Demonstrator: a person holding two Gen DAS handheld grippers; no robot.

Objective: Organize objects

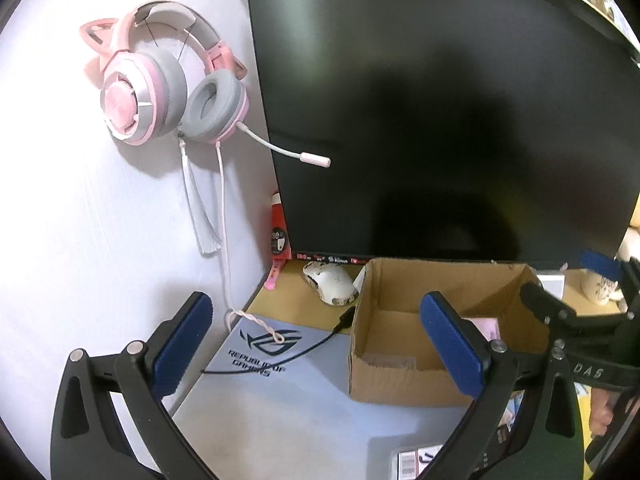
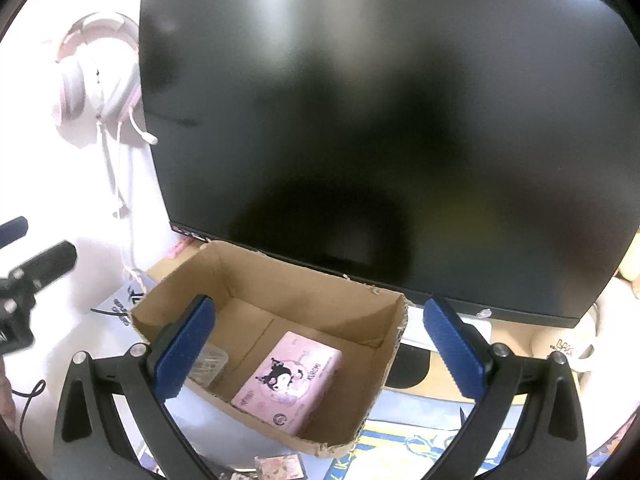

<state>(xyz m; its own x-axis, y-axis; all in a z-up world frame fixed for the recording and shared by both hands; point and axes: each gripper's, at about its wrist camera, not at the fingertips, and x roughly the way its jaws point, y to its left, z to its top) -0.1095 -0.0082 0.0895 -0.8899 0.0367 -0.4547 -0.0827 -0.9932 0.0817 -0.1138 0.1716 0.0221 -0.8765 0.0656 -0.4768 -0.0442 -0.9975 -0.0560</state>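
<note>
We face a large dark monitor [image 2: 380,128] that fills most of both views, its screen off and its lower edge just behind an open cardboard box [image 2: 192,276]. The box sits on a pale desk mat [image 1: 280,396] printed with a gaming logo, and a wooden desktop [image 1: 296,304] shows behind the mat. On the white wall to the left hangs a pink and grey headset [image 1: 160,92] with cat ears, its microphone boom reaching across the monitor's edge and its cable dropping to the mat. Our left gripper [image 1: 318,344] hovers above the mat with its blue pads spread wide and nothing between them, the right-hand pad in line with the box's near corner. Our right gripper [image 2: 320,348] hangs over the box, likewise released and empty, its left pad overlapping the box's left wall in the view. Inside the box a pink tissue pack [image 2: 290,380] with a cartoon character lies flat on the floor, toward the right side, and a small clear plastic item [image 2: 210,364] rests at the left, too blurred for us to identify. A white mouse [image 1: 332,282] lies on the wood just left of the box, below the monitor. A thin black cable [image 1: 288,354] trails across the mat toward the box.
</note>
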